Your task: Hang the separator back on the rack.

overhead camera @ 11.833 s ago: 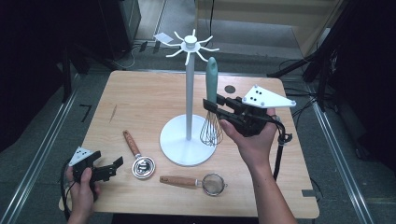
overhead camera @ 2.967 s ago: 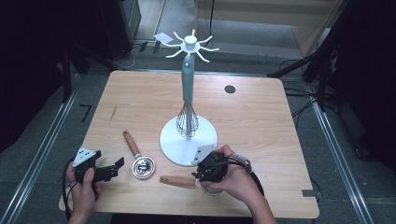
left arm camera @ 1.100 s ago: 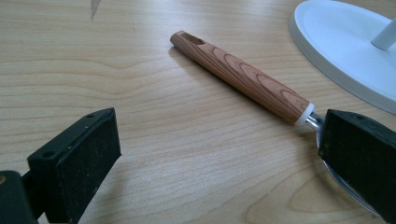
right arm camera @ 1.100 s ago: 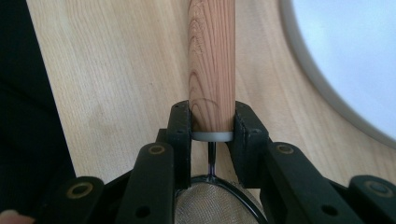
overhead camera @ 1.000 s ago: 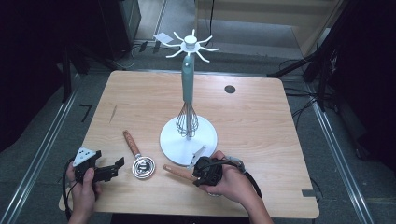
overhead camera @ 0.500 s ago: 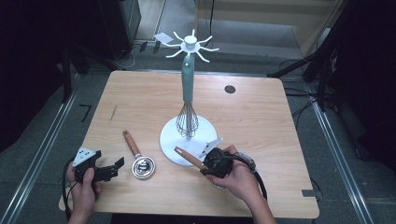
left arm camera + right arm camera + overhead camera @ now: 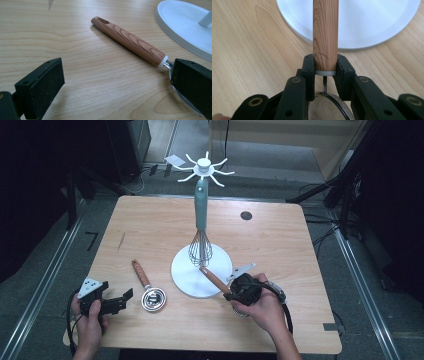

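Here, right gripper (image 7: 235,292) around strainer handle (image 7: 325,32)

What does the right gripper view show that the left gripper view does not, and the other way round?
Right gripper view: the right gripper shut on the wooden handle of a mesh strainer.

Left gripper view: the open left gripper over a wood-handled spoon lying on the table.

Both: the wooden table and the stand's white round base.
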Demonstrator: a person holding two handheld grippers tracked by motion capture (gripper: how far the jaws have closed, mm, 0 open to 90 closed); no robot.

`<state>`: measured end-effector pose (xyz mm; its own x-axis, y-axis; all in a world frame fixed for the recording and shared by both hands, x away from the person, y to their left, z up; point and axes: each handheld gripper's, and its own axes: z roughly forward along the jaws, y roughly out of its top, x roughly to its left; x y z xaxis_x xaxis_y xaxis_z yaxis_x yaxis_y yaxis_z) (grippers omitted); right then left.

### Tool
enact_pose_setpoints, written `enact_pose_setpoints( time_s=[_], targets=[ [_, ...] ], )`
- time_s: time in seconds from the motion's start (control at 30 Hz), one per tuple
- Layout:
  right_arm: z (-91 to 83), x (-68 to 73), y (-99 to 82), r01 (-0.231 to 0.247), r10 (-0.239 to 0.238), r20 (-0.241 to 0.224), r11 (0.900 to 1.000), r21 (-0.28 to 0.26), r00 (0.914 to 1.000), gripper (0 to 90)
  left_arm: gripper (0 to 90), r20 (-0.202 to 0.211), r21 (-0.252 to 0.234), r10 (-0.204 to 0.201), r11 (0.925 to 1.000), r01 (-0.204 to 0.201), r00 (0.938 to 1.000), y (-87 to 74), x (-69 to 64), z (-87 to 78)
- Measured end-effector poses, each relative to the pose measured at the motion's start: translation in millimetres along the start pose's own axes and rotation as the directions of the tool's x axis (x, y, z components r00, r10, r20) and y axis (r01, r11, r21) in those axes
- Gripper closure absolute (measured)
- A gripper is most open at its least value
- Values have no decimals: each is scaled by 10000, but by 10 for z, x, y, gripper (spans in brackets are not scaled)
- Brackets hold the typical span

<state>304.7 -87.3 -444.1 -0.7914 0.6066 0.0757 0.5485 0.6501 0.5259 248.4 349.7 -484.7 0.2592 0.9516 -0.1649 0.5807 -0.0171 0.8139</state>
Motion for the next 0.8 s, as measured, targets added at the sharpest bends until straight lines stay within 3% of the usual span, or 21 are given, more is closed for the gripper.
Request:
enact_pose_setpoints(
  time_s=[0.43, 0.8],
  targets=[
    [-88, -118, -54, -462, 490, 388, 9965, -703, 9980, 738, 0, -8, -10, -3, 10000, 3, 10000, 1, 1, 0],
    [-214, -198, -97, -1054, 1176, 654, 9806, -1654, 9909, 740, 0, -3, -11, 10, 10000, -10, 10000, 1, 0, 1]
  ],
)
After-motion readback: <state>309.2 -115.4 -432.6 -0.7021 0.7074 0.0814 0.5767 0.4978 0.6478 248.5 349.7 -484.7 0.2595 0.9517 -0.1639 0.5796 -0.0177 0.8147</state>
